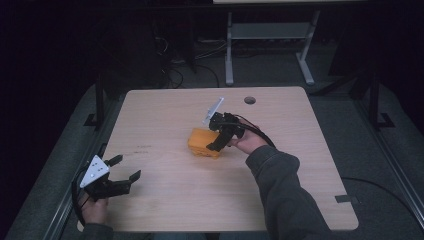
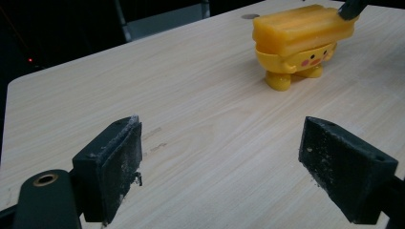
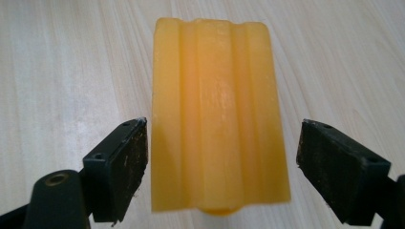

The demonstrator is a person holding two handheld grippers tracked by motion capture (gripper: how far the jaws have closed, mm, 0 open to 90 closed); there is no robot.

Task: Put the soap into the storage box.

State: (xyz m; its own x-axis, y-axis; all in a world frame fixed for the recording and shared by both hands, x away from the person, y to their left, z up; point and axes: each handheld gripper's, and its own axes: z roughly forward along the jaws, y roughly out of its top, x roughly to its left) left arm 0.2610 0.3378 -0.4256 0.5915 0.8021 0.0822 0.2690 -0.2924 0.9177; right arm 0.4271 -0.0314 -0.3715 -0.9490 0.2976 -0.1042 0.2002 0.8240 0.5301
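A yellow toy figure [image 1: 203, 142] stands near the middle of the wooden table [image 1: 165, 200]; it has a ribbed block top, a small face and short feet [image 2: 301, 43]. My right gripper [image 1: 218, 142] hangs over its near side, pointing down. In the right gripper view the ribbed top [image 3: 217, 119] lies between the two jaws, which stand open on either side without touching it. My left gripper [image 1: 126, 169] rests open at the table's front left, well away from the toy, with bare wood between its pads [image 2: 117, 167].
A round cable hole [image 1: 249, 100] sits at the table's far edge. Another desk's white legs [image 1: 229, 50] and cables stand on the floor beyond. Dark frame rails run along both sides of the table.
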